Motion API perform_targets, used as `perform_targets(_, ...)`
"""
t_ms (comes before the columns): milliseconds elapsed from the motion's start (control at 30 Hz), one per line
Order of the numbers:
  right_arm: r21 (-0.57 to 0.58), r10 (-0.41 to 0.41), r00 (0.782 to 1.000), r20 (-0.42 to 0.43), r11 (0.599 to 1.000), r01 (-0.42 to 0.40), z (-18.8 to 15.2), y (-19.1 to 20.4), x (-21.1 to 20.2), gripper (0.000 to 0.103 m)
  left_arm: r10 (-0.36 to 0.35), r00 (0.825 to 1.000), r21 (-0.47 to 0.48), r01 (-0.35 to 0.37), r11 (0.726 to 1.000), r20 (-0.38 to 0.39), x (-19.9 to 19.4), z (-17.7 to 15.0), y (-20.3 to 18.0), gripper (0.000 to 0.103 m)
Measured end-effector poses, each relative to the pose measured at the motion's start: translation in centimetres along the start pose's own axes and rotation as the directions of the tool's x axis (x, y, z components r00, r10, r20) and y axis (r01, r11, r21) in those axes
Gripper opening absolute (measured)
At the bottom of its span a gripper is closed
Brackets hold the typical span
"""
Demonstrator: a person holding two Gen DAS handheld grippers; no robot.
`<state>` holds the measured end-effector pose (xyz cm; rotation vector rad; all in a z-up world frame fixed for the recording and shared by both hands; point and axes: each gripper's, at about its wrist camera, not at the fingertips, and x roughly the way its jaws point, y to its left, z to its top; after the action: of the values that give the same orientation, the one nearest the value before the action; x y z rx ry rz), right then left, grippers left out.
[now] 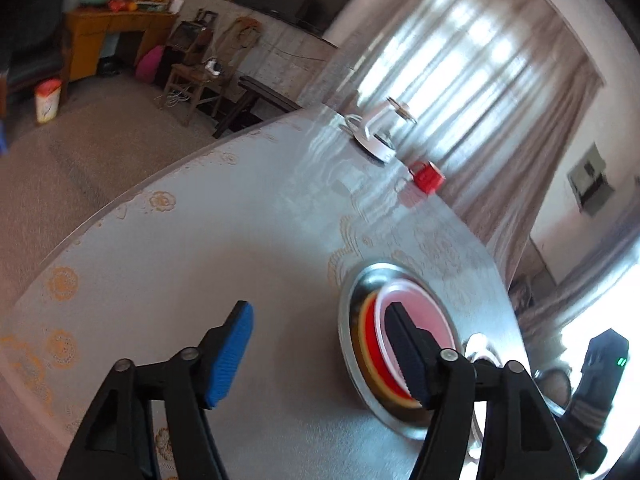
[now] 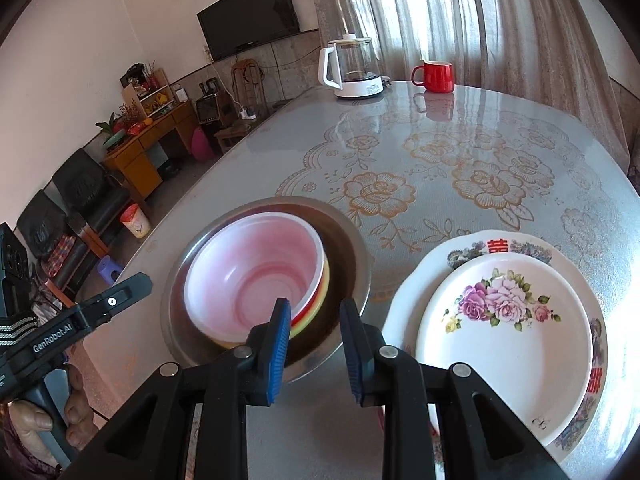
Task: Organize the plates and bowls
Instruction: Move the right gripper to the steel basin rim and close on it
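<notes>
A pink-white plastic bowl [image 2: 256,272] sits nested in a yellow and red bowl [image 2: 316,312], both inside a steel basin [image 2: 352,264] on the table. To their right a small flowered plate [image 2: 508,336] lies on a larger patterned plate [image 2: 448,264]. My right gripper [image 2: 316,344] is open and empty, just above the basin's near rim. My left gripper [image 1: 320,352] is open and empty; its right finger overlaps the pink bowl [image 1: 424,304] in the steel basin [image 1: 360,376]. The left gripper also shows at the left edge of the right wrist view [image 2: 100,308].
A white electric kettle [image 2: 354,68] and a red mug [image 2: 436,76] stand at the table's far edge by the curtain. The round table [image 2: 460,152] has a glossy flowered cover. The left table edge drops to the floor, with chairs and a cabinet beyond.
</notes>
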<state>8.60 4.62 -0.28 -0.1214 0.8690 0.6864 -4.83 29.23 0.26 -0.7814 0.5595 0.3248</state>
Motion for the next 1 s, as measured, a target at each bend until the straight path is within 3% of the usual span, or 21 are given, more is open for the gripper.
perform_targets(133, 0.023, -0.013, 0.999, -0.036, 1.0, 0.013, 1.5, -1.6, 1.7, 0.025, 0.077, 0.988, -0.194, -0.05, 0.98, 0.136, -1.8, 2.0, 3.2, 0.071)
perform_targets(300, 0.045, 0.028, 0.996, -0.088, 0.999, -0.024, 3.1, -3.3, 3.8, 0.025, 0.244, 0.94, -0.369, -0.145, 0.918, 0.24, -4.7, 4.3, 8.6, 0.073)
perform_targets(367, 0.043, 0.013, 0.994, -0.109, 0.999, -0.008, 3.5, -3.9, 4.7, 0.025, 0.253, 0.947, -0.306, -0.187, 0.934, 0.195, -4.8, 5.3, 9.6, 0.072)
perform_targets(433, 0.022, 0.041, 0.991, -0.129, 0.999, -0.038, 3.8, -4.1, 5.3, 0.026, 0.245, 0.958, -0.175, -0.218, 0.96, 0.149, -4.3, 5.3, 9.1, 0.069)
perform_targets(500, -0.026, 0.039, 0.988, -0.151, 0.999, -0.044, 4.0, -3.6, 5.7, 0.025, 0.185, 0.978, -0.006, -0.185, 0.983, 0.094, -3.3, 4.7, 7.7, 0.065)
perform_targets(567, -0.081, 0.043, 0.983, -0.179, 0.995, -0.058, 4.3, -3.0, 6.3, 0.023, 0.142, 0.989, 0.124, -0.145, 0.982, 0.03, -2.3, 3.1, 5.8, 0.06)
perform_targets(633, -0.125, 0.043, 0.977, -0.209, 0.99, -0.071, 4.4, -2.5, 7.0, 0.02, 0.089, 0.994, 0.219, -0.074, 0.973, -0.059, -0.6, 1.6, 4.1, 0.046)
perform_targets(767, -0.161, 0.035, 0.966, -0.256, 0.984, -0.078, 4.2, -1.8, 8.3, 0.016, -0.027, 0.981, 0.234, 0.073, 0.97, -0.192, 1.5, -0.8, 1.4, 0.039)
perform_targets(900, -0.158, 0.042, 0.96, -0.277, 0.983, -0.089, 3.7, -1.9, 9.0, 0.016, -0.018, 0.977, 0.295, 0.082, 0.952, -0.213, 1.9, -1.9, -0.5, 0.032)
perform_targets(1000, -0.156, 0.045, 0.961, -0.273, 0.984, -0.09, 3.7, -2.0, 9.1, 0.016, -0.037, 0.976, 0.269, 0.095, 0.958, -0.214, 1.4, -1.9, -0.3, 0.032)
